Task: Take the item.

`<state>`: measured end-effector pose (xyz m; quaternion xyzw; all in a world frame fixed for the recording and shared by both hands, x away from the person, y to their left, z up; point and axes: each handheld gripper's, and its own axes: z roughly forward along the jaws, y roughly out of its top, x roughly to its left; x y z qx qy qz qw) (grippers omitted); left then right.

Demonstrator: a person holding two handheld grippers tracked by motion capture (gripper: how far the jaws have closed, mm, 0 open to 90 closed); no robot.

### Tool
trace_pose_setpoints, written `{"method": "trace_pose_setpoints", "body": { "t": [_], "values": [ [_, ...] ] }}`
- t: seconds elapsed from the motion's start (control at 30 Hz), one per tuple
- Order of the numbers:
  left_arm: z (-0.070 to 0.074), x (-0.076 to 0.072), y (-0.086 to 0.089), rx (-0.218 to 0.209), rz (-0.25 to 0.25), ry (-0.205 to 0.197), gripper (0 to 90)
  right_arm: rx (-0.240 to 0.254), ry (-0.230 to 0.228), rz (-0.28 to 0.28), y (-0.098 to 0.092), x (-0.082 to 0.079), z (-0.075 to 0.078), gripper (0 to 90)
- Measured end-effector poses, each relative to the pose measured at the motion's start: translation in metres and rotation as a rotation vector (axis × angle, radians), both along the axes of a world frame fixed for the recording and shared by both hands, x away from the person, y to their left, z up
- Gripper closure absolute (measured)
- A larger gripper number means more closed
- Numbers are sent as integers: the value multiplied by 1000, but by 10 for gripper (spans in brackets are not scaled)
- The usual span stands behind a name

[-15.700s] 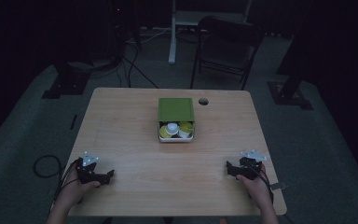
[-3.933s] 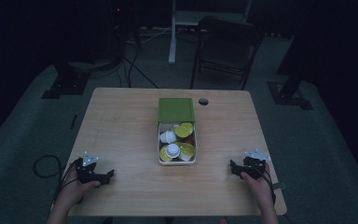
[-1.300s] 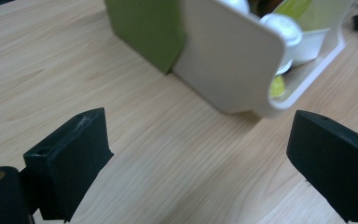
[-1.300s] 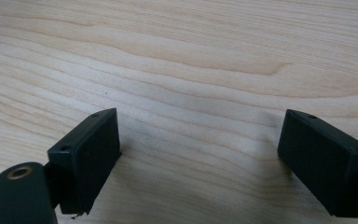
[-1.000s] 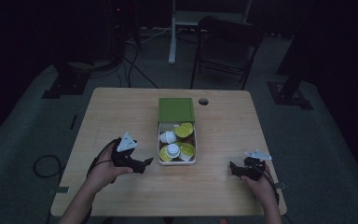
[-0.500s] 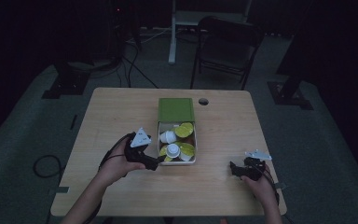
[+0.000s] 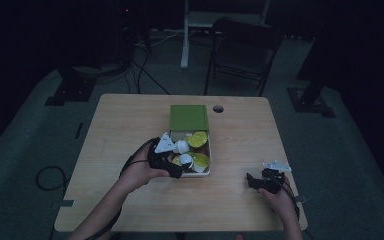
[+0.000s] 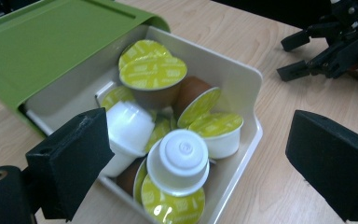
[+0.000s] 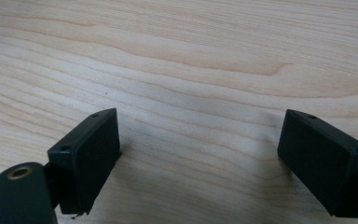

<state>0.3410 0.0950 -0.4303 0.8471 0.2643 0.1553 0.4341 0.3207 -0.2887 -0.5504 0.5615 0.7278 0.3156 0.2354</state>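
A green box [image 7: 188, 118] stands mid-table with its white drawer [image 7: 209, 172] pulled out toward me. Several coffee capsules [image 7: 198, 140] with yellow-green lids fill it. My left gripper [image 7: 177, 170] is at the drawer's front left corner, open. In the left gripper view the jaws of the left gripper [image 8: 205, 158] straddle the drawer [image 8: 256, 135], and an upturned white capsule [image 8: 179, 161] lies between them, untouched. The green cover [image 8: 60, 42] is beyond. My right gripper [image 7: 252, 181] rests open on the table at the front right; in its own view the right gripper [image 9: 200, 163] holds nothing over bare wood [image 9: 191, 56].
A round cable hole [image 7: 218, 108] sits in the table behind the box. Past the far edge stands a dark folding chair [image 7: 242, 45]. Cables and stand bases [image 7: 72, 90] lie on the floor to the left. The right gripper [image 8: 317, 51] shows far off in the left gripper view.
My left hand has carried its gripper from the table's left part rightward up to the drawer's front corner. The right gripper has stayed put.
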Motion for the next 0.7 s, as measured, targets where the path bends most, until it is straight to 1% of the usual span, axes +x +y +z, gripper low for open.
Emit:
{"method": "trace_pose_setpoints", "body": {
  "t": [0.17,0.27,0.33,0.37,0.4,0.47,0.57,0.63,0.7],
  "values": [
    [-2,6,-9,-8,-1,-4,67,-1,-1,1,0,0,0,123],
    [-5,10,-13,-15,2,1,67,-2,-1,1,0,0,0,123],
    [-7,12,-15,-9,4,2,67,-2,-1,1,0,0,0,123],
    [-9,14,-19,-17,8,2,67,-1,-1,1,0,0,0,123],
    [-9,15,-20,-35,13,10,67,-2,-1,1,0,0,0,123],
    [-11,18,-24,-53,29,7,67,-1,-1,1,0,0,0,123],
    [-14,24,-28,-43,55,-9,67,-3,-1,2,0,0,0,123],
    [-15,27,-30,-49,59,0,67,-3,-1,2,0,0,0,123],
    [-17,30,-33,-44,58,4,67,-3,-1,2,0,0,0,123]
  ]
}}
